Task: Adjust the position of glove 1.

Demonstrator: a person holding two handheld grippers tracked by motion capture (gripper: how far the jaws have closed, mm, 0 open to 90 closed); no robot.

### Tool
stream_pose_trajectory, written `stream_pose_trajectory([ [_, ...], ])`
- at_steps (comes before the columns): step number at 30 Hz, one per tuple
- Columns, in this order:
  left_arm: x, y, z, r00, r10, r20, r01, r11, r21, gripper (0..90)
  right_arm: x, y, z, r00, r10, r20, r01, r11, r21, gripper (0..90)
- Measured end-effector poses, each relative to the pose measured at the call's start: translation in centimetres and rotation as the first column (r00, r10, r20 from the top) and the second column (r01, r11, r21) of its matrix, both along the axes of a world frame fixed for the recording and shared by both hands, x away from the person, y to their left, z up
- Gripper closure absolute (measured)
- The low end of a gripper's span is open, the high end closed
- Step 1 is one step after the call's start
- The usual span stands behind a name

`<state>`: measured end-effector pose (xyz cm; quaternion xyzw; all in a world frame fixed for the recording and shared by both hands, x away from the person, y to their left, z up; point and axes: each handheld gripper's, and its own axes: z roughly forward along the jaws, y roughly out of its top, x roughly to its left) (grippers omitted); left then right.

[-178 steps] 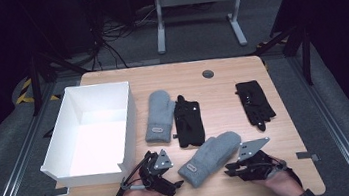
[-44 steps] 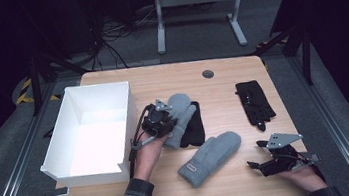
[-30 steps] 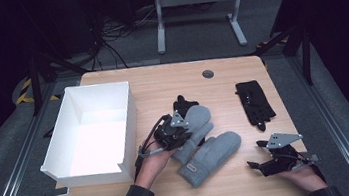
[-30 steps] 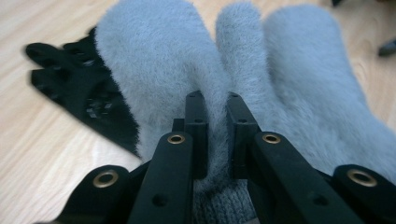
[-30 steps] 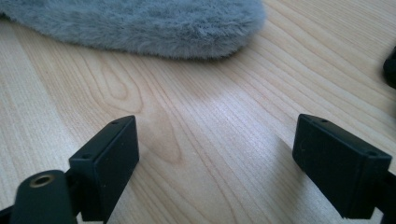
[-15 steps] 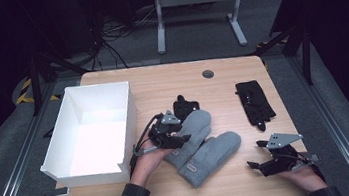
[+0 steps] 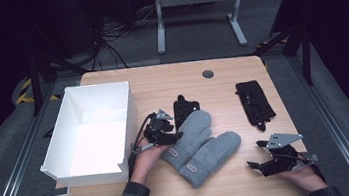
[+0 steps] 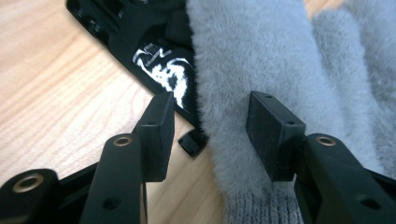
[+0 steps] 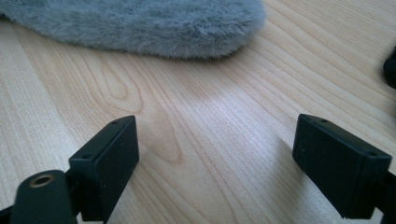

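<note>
My left tool (image 7: pixel 168 134) has just been opening, jaws loose around the fluffy grey knit mitten (image 8: pixel 261 60) beside its twin (image 7: pixel 213 154) on the wooden tabletop (image 7: pixel 160 82); withdrawing could snag it askew. My right tool (image 7: pixel 264 166) idles spread.

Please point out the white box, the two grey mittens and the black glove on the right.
white box (image 7: pixel 125 115), high view, right wall.
grey mittens (image 7: pixel 194 131), high view, left mitten's body.
black glove (image 7: pixel 254 103), high view, palm.

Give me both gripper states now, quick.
Left gripper: jaws have just been opening, now open, the grey mitten's edge loose between them.
Right gripper: open, nothing between the jaws, bare table under them.
</note>
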<state>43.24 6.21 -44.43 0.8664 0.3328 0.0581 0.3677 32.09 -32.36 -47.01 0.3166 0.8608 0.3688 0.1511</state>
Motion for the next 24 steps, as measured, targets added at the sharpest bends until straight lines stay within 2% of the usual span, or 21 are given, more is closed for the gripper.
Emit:
stream_pose_trajectory([
  [6, 0.2, -0.2, -0.8, 0.9993, -0.027, -0.025, 0.027, 0.9994, 0.02, 62.6, 0.0, 0.0, 0.0, 1.0, 0.0, 0.0, 0.0, 1.0, 0.0, 14.8],
  [9, 0.4, -0.1, -1.2, 0.9984, -0.039, -0.041, 0.039, 0.9992, 0.005, 75.0, 0.0, 0.0, 0.0, 1.0, 0.0, 0.0, 0.0, 1.0, 0.0, 14.8],
  [12, 0.4, -0.2, -1.2, 0.9975, -0.047, -0.054, 0.047, 0.9988, 0.008, 86.3, 0.0, 0.0, 0.0, 1.0, 0.0, 0.0, 0.0, 1.0, 0.0, 14.8],
  [17, 0.4, 0.2, -0.5, 0.9971, -0.04, -0.065, 0.038, 0.9989, -0.027, 88.3, 0.0, 0.0, 0.0, 1.0, 0.0, 0.002, 0.0, 1.0, -0.001, 14.8],
  [22, -0.3, 0.3, 1.3, 0.998, -0.051, -0.038, 0.047, 0.9955, -0.082, 88.6, 0.0, 0.0, 0.0, 1.0, 0.0, 0.0, 0.0, 1.0, 0.0, 14.8],
  [24, -0.6, 0.2, 2.0, 0.9979, -0.061, -0.019, 0.059, 0.9945, -0.087, 88.6, 0.0, 0.0, 0.0, 1.0, 0.0, 0.001, 0.0, 1.0, 0.0, 14.8],
])
